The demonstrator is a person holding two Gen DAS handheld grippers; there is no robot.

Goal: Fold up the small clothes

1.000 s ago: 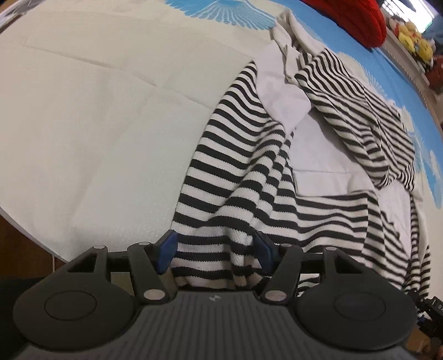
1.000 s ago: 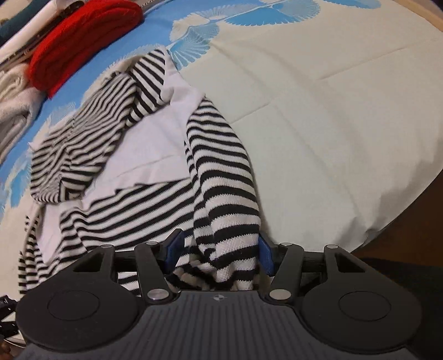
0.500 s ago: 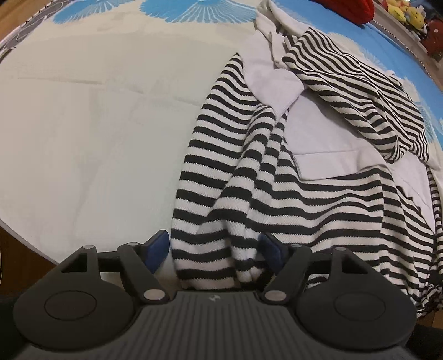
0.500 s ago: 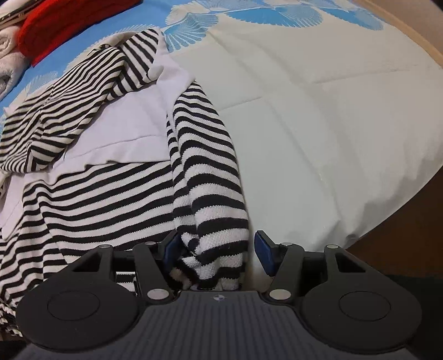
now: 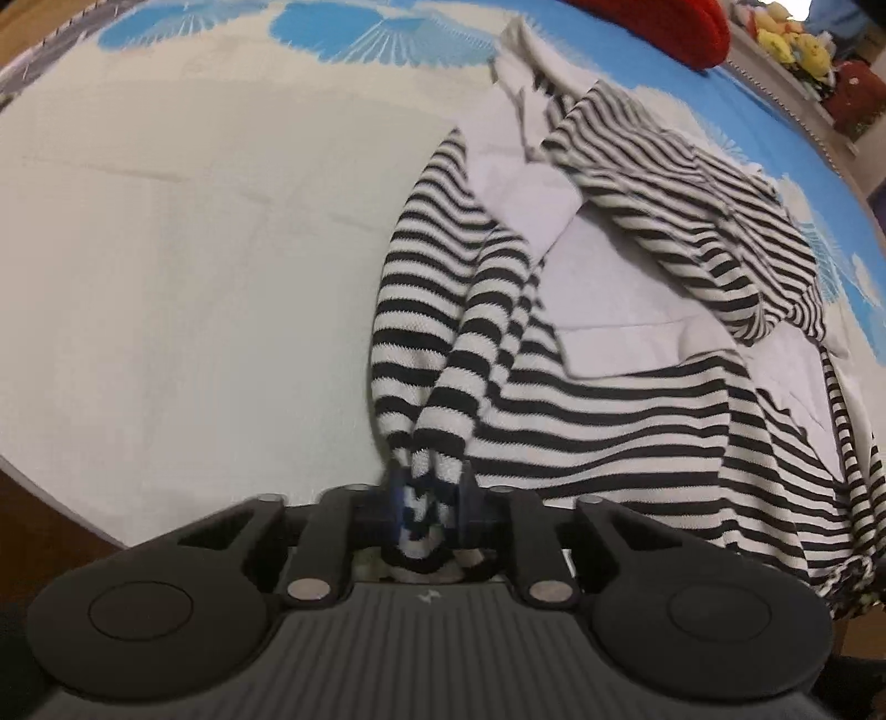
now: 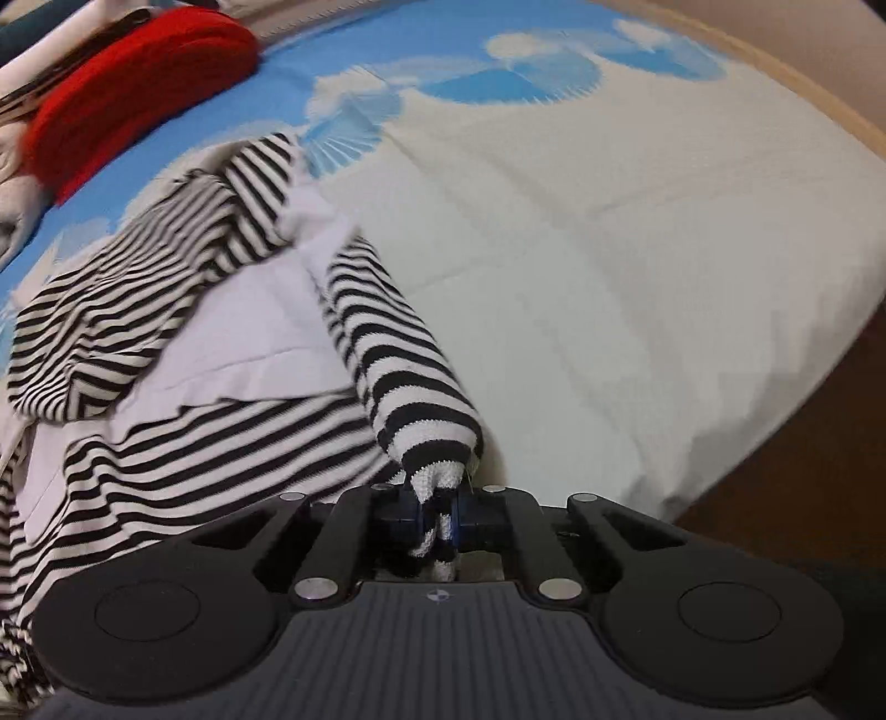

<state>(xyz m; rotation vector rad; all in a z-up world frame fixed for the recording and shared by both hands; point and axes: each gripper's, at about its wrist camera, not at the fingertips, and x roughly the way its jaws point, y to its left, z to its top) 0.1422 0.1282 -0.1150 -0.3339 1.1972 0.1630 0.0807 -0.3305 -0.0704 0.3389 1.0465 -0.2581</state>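
One striped garment [image 5: 637, 404] lies crumpled on the bed [image 5: 183, 266], near the bed's front edge and spread back toward the blue-patterned far side; it is black-and-white knit with plain pale panels showing where it is turned open. The left gripper [image 5: 429, 507] is closing, and a bunched end of the striped knit is already pinched between its blue pads. The right gripper [image 6: 440, 518] is closing as well, clamped down on another rolled striped end [image 6: 426, 432] (a sleeve cuff or a hem corner, I cannot tell which) just inside the front edge of the bed.

The knit looks soft, light and limp: it sags in folds, rolls into tubes at the held ends, and should drape and stretch rather than keep any shape. It seems grippy enough not to slip from the pads, but a pinch on a bunched roll may catch more than one layer. In my judgement the better hold is at matching outer ends or corners, one in each gripper, so the cloth can be drawn taut and laid flat before folding.

Counted: one striped garment, two grippers, one red knitted item [image 6: 144, 94] at the far side of the bed, and a few soft toys [image 5: 792, 41] beyond the bed's far corner.
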